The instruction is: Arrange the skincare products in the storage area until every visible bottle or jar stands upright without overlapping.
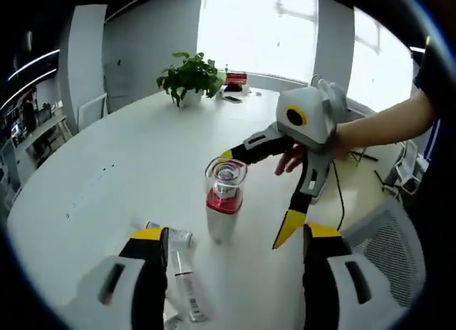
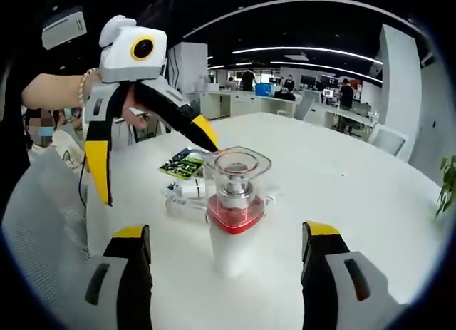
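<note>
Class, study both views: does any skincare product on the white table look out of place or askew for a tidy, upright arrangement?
Yes. The clear bottle lies flat on the white table by the left gripper, and more products lie flat behind the red-and-white bottle, which stands upright. Both grippers have open jaws and hold nothing.
</note>
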